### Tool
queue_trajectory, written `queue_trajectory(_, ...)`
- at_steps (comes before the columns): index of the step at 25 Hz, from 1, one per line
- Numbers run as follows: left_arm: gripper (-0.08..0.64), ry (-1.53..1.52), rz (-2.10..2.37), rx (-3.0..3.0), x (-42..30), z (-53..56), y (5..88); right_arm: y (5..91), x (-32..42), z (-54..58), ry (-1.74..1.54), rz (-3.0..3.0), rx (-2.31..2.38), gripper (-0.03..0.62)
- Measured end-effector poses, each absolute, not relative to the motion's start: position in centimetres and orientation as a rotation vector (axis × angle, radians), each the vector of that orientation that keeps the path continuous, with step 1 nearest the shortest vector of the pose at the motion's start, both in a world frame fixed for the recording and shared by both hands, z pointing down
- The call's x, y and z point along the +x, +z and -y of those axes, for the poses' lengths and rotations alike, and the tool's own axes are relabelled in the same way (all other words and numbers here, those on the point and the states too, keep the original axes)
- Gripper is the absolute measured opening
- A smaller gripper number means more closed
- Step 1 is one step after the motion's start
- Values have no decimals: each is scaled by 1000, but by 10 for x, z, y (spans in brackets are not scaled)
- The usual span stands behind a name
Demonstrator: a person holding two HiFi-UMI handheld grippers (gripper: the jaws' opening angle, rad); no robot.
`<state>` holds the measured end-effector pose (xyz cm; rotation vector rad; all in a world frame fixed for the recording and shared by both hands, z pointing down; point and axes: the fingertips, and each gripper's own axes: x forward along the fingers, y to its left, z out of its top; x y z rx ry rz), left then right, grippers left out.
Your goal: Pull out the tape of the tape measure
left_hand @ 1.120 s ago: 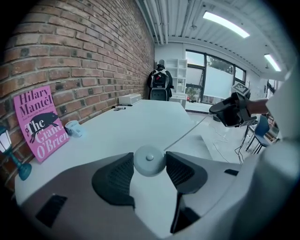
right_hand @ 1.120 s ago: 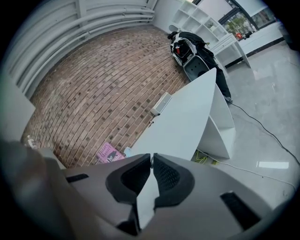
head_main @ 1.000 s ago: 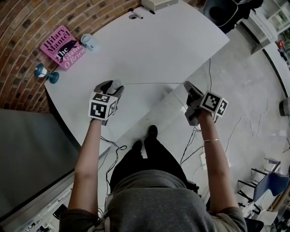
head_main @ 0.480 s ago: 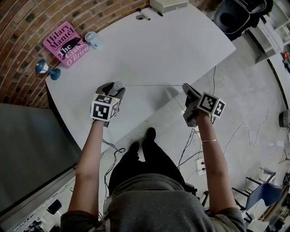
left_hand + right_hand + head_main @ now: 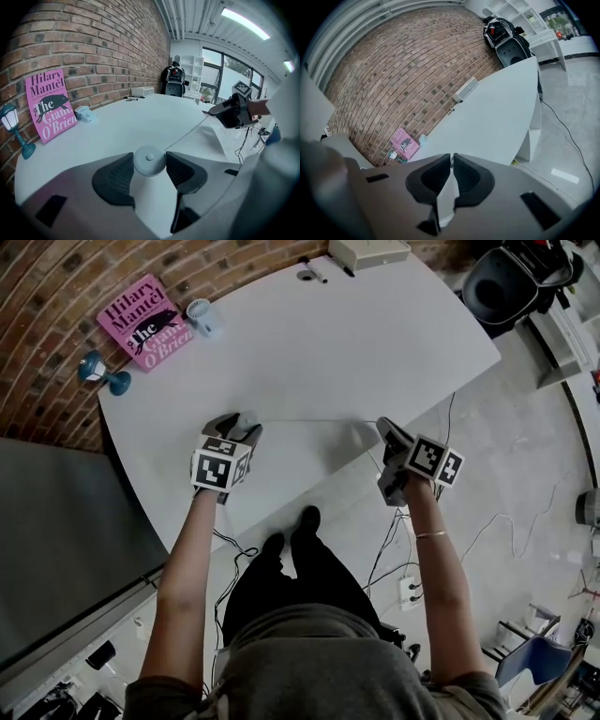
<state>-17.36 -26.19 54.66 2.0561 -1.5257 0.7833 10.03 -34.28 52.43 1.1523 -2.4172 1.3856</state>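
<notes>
A small round white tape measure (image 5: 149, 161) sits clamped between the pads of my left gripper (image 5: 149, 164); in the head view the case (image 5: 246, 420) shows at the tip of that gripper (image 5: 239, 427). A thin tape (image 5: 314, 421) runs out of it to the right, stretched over the white table (image 5: 356, 343). My right gripper (image 5: 386, 430) pinches the tape's end; in the right gripper view its pads (image 5: 465, 177) are closed on the small end tab (image 5: 451, 161). From the left gripper view the tape (image 5: 185, 135) leads to the right gripper (image 5: 213, 111).
A pink book (image 5: 143, 320), a pale cup (image 5: 201, 313) and a teal lamp figure (image 5: 97, 370) stand at the table's far left by the brick wall. A white box (image 5: 367, 251) and a pen (image 5: 312, 269) lie at the far edge. Cables (image 5: 394, 549) trail on the floor.
The head camera has shifted, so the table sits slightly lower in view. Both grippers keep their hold and the span of tape between them looks about the same.
</notes>
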Motion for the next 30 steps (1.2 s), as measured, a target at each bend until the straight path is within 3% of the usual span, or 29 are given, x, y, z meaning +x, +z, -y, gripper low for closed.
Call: queue_trajectory(30,227,852,1492,1973,-174,259,579,565,103,356,1034,2256,1161,58)
